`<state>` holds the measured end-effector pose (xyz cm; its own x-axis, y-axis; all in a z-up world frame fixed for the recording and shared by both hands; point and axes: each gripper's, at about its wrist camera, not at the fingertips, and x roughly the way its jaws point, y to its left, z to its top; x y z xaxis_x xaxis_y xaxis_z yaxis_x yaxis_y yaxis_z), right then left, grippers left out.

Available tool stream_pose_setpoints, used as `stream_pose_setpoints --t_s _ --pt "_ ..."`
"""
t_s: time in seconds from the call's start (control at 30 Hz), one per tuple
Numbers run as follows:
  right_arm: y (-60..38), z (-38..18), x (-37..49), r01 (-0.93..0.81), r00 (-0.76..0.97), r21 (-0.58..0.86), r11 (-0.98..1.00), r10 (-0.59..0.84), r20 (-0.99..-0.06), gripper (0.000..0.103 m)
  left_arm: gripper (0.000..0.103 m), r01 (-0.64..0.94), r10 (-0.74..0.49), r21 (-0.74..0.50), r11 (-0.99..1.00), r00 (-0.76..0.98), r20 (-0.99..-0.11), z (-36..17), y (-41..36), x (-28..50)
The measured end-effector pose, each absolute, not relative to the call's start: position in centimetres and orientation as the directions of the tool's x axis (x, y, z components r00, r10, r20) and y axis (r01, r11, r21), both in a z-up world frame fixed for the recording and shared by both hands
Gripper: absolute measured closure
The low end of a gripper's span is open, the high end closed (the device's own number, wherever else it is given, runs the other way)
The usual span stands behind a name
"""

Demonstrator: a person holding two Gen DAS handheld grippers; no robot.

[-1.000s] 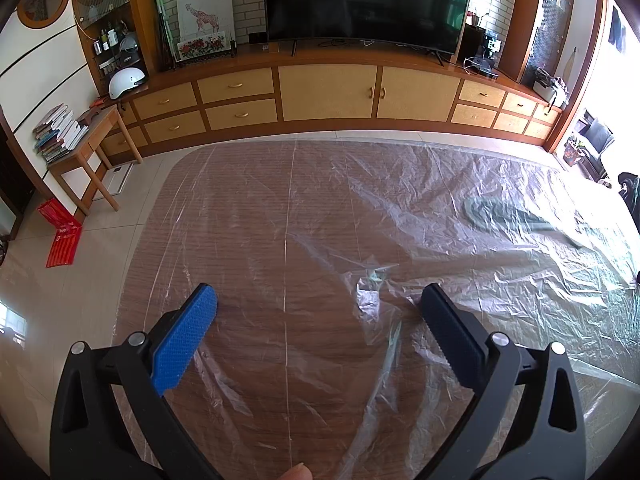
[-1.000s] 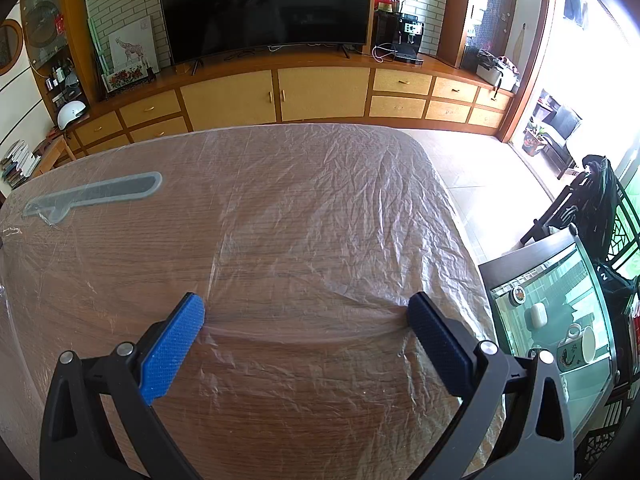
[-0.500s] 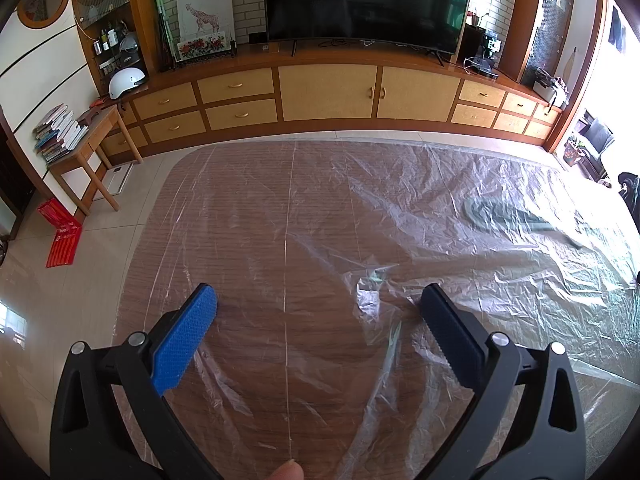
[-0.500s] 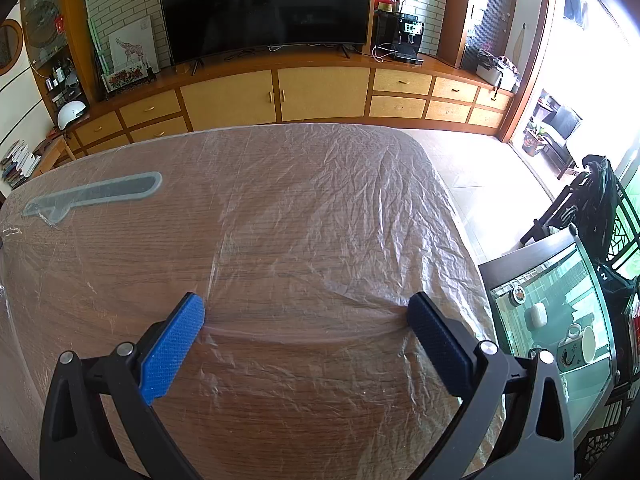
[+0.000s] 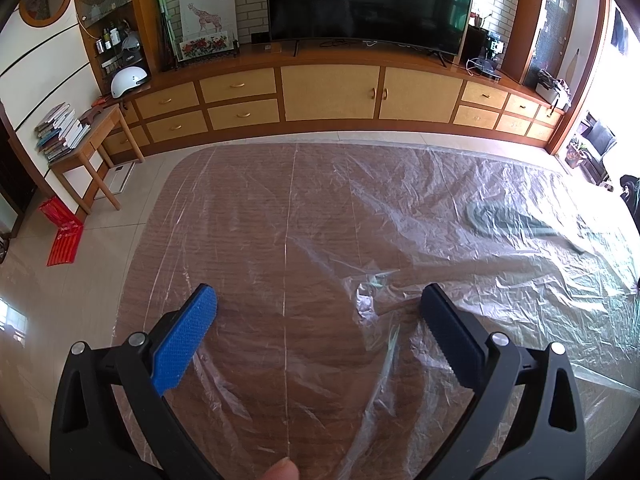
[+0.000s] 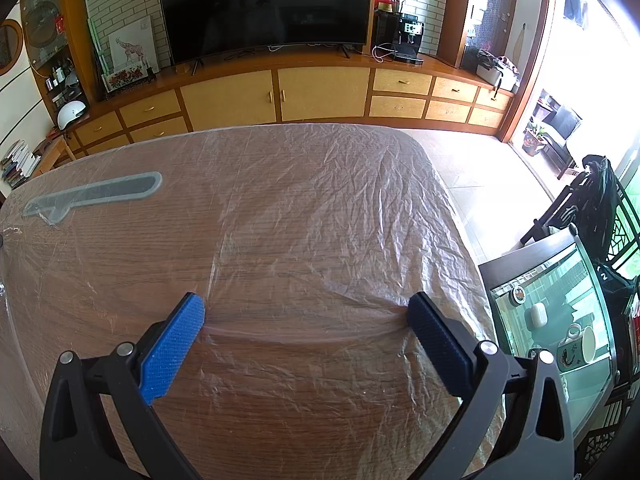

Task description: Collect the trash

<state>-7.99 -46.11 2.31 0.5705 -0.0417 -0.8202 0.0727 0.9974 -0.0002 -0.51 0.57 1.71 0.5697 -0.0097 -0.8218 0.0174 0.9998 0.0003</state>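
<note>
A wooden desk [image 5: 248,240] covered with a thin clear plastic sheet [image 5: 400,216] is seen in both wrist views.

In the left wrist view, the left tongs [image 5: 318,304] are held wide apart over the sheet, with nothing between the blue pads. Their right tip is just beside a crumpled, raised fold of the sheet [image 5: 376,292]; whether it touches cannot be told. A straight crease in the plastic is seen running from 12 o'clock down to 6 o'clock between the pads. A fingertip [image 5: 282,470] is seen at the 6 o'clock edge. A grey flat shape [image 5: 508,222] is made out under the sheet at about 2 o'clock, blurred by wrinkles.

In the right wrist view, the right tongs [image 6: 306,312] are likewise spread wide and empty. Both tips are set against the plastic sheet [image 6: 320,208], and a taut ridge of film is seen stretched between them. The grey flat shape [image 6: 96,194] is seen under the sheet at about 10 o'clock, well apart from the tongs. A glass-topped cabinet [image 6: 556,312] with cups inside is seen at 4 o'clock, beside the desk's edge [image 6: 460,224].

A television [image 6: 262,4] on a long wooden cabinet [image 6: 320,92] is seen at 12 o'clock, beyond the desk.
</note>
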Motion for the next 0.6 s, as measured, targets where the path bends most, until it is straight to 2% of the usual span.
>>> stream_pose_setpoints --t_s 0.6 --pt "-46.13 2.35 -7.98 0.073 0.571 0.000 0.997 -0.042 -0.820 0.004 0.001 0.018 -0.010 0.000 1.000 0.569 -0.822 1.74 0.54 -0.51"
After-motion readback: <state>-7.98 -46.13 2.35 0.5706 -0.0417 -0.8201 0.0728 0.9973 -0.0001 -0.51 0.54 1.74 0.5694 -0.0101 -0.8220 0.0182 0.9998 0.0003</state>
